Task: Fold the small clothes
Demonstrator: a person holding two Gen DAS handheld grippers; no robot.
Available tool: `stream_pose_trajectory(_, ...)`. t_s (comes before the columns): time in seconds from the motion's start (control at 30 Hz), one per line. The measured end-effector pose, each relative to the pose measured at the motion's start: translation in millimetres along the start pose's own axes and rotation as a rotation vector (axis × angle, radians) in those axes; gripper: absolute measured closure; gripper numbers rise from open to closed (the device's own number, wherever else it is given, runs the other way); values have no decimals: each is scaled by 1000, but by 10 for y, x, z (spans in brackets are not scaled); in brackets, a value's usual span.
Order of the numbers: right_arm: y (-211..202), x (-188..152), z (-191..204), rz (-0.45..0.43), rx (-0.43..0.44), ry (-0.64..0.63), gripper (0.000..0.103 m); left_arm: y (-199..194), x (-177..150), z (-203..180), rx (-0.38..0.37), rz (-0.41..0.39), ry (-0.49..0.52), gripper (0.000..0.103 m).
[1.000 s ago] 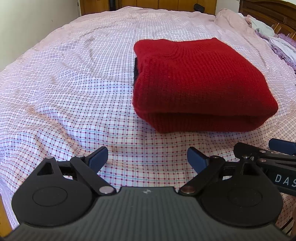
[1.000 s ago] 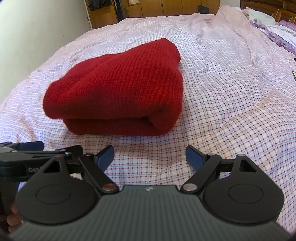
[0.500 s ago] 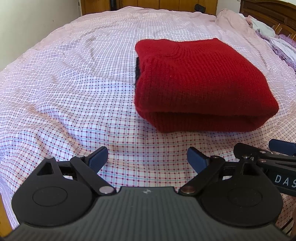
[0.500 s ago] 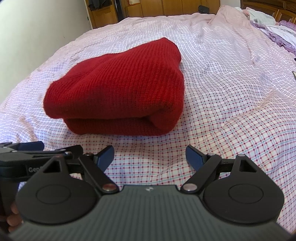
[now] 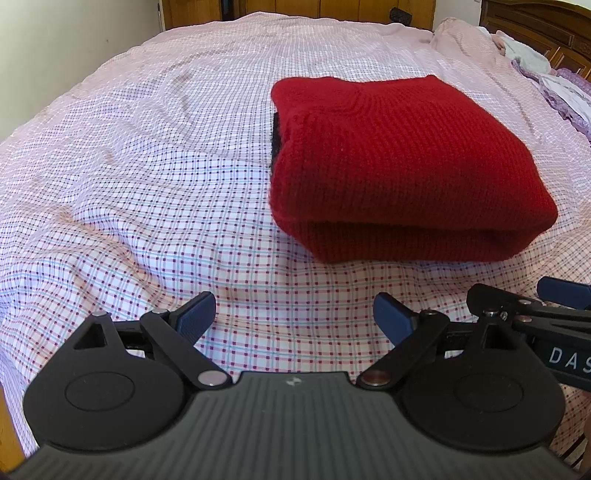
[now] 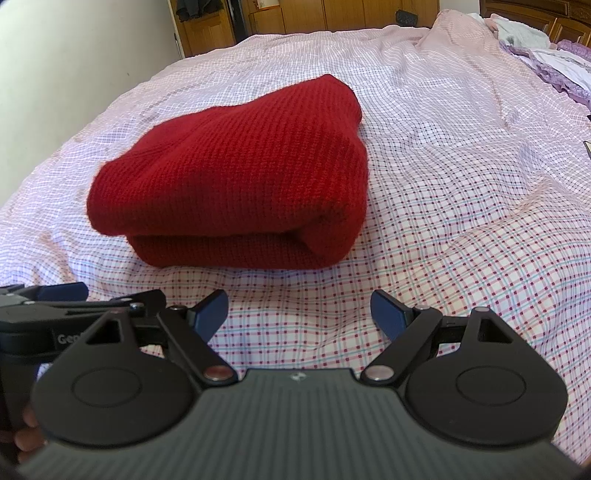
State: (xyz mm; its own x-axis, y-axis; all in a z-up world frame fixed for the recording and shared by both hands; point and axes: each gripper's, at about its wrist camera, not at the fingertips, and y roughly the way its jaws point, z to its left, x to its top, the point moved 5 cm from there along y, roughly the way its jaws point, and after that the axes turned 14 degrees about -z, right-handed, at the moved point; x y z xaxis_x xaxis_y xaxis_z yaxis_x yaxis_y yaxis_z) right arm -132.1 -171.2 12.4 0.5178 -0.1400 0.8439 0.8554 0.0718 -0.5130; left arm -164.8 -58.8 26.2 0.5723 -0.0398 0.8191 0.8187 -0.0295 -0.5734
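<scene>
A red knitted sweater [image 5: 399,162] lies folded in a thick rectangle on the checked bed sheet [image 5: 155,192]; a dark strip shows at its left edge. It also shows in the right wrist view [image 6: 236,192]. My left gripper [image 5: 294,317] is open and empty, held back from the sweater's near left corner. My right gripper [image 6: 298,314] is open and empty, held back from the sweater's near right corner. Each gripper shows at the edge of the other's view.
Purple and white clothes [image 6: 554,62] lie piled at the bed's far right by a wooden headboard [image 5: 546,26]. Wooden cabinets [image 6: 295,14] stand beyond the bed. A pale wall [image 6: 74,55] runs along the left. The sheet [image 6: 480,184] is wrinkled to the right.
Both grippers have drifted very slightly; the sweater sits a touch further right in each view. Jaws stay open and nothing was touched.
</scene>
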Motion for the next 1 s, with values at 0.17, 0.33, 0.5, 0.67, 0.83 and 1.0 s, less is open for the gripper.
stream_pose_trajectory(0.17,-5,-5,4,-1,1,-2,18,-12,-9,9,0,0,0,8)
stream_pose_trajectory(0.33,-5,-11,8,-1,2,-2,18,-35,-20,28,1,-1,1,8)
stream_pose_trajectory(0.5,-5,-10,7,-1,3,0,18,-29,-21,42,2,1,0,8)
stream_pose_trajectory(0.67,0,-13,10,-2,3,-1,18,-28,-27,28,-1,3,1,8)
stream_pose_trajectory(0.83,0,-11,11,-2,3,-1,18,-28,-29,5,0,0,4,8)
stream_pose_trajectory(1.0,-3,-14,15,0,3,-2,18,-28,-33,-11,0,3,3,8)
